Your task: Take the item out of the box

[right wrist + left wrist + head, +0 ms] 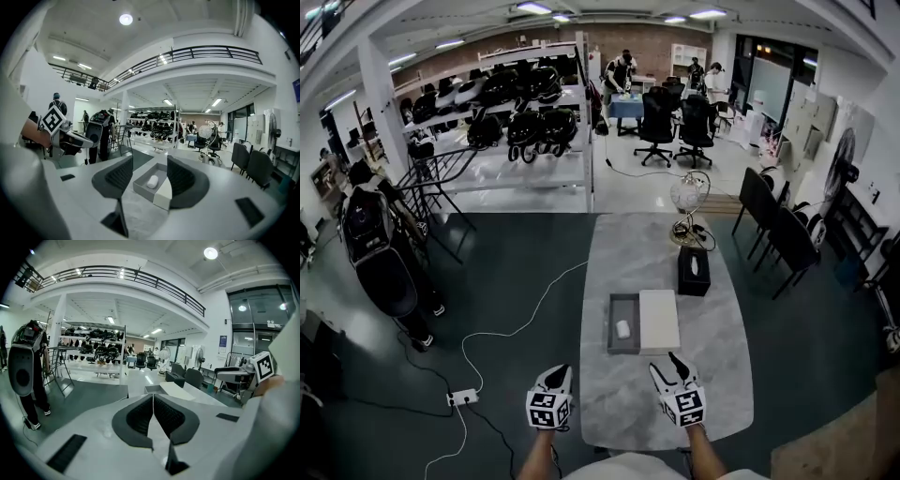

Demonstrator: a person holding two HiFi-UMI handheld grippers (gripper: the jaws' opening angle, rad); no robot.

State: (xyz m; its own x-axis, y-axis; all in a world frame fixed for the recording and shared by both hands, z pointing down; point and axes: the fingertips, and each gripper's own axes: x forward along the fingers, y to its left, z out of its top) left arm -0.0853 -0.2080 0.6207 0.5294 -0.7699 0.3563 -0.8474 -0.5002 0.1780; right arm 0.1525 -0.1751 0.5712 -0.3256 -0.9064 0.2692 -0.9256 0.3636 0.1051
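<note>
An open grey box (pixel 624 322) lies on the long marble table (pixel 712 375), with a small white item (pixel 622 329) inside it and its white lid (pixel 659 320) flat beside it on the right. In the right gripper view the box (pixel 151 184) and the white item (pixel 152 181) show between the jaws, farther off. My right gripper (pixel 673 367) hovers over the table's near end, open and empty. My left gripper (pixel 555 377) is held off the table's left edge, its pads (pixel 140 414) closed together on nothing.
A black tissue box (pixel 694 271) and a globe-shaped lamp (pixel 689 194) with a cable stand farther along the table. A white cable and a power strip (pixel 461 397) lie on the floor at left. Dark chairs (pixel 787 239) stand to the right of the table.
</note>
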